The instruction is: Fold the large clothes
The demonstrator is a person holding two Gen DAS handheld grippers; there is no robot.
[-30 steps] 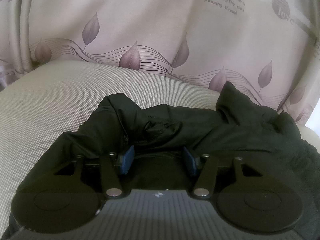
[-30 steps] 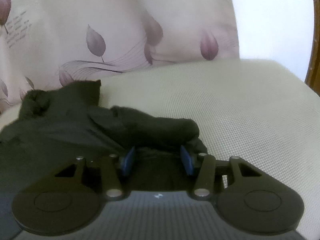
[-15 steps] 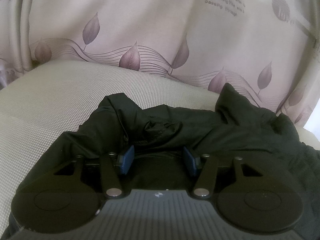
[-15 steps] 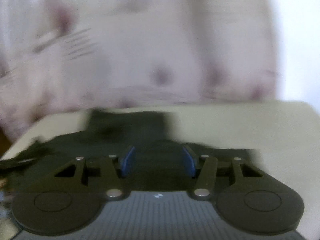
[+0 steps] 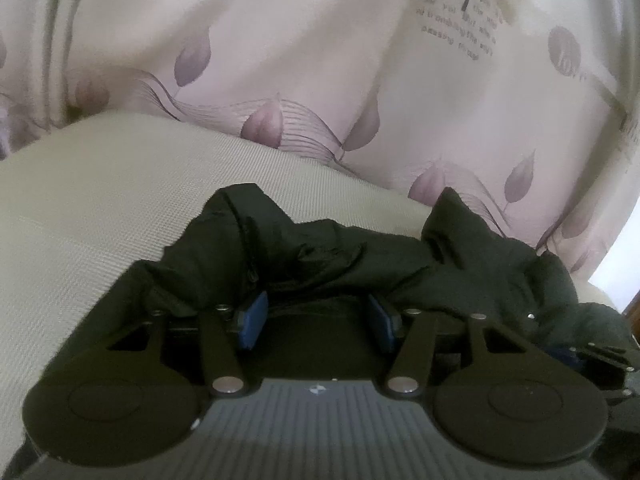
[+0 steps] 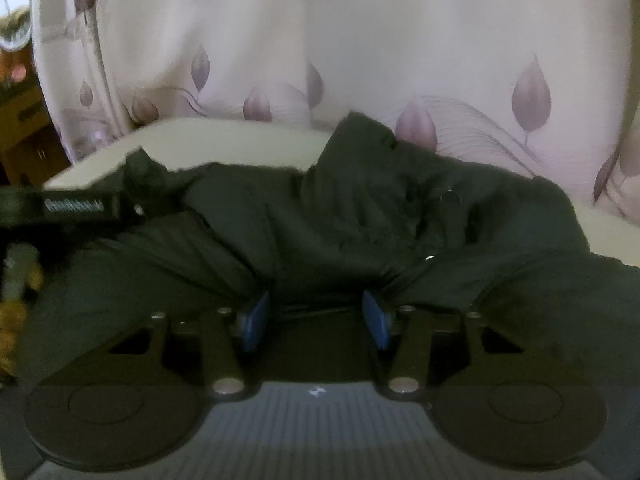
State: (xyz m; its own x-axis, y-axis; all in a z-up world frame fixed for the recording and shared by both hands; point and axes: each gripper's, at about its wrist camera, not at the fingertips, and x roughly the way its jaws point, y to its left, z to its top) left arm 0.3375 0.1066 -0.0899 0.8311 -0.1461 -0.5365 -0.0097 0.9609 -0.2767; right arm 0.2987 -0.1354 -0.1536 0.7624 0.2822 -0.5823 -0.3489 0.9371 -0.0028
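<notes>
A large black garment (image 5: 360, 256) lies crumpled on a beige woven surface (image 5: 100, 216). My left gripper (image 5: 318, 318) is open over the garment's near left part, its blue pads (image 5: 252, 320) apart with cloth bunched against them. In the right wrist view the garment (image 6: 400, 220) fills the middle. My right gripper (image 6: 316, 320) is open, its blue pads (image 6: 256, 320) spread on folds of the cloth. The left gripper's body (image 6: 76, 206) shows at the left edge of that view; the right gripper's side (image 5: 604, 356) shows at the right of the left view.
A pale curtain (image 5: 320, 60) with purple leaf prints hangs right behind the surface and touches the garment's far edge. Wooden furniture (image 6: 24, 136) stands past the curtain on the left of the right wrist view. Bare beige surface lies left of the garment.
My right gripper has swung left, from the garment's right end over to its middle, close to the left gripper. The left gripper has tilted slightly up and stayed open.
</notes>
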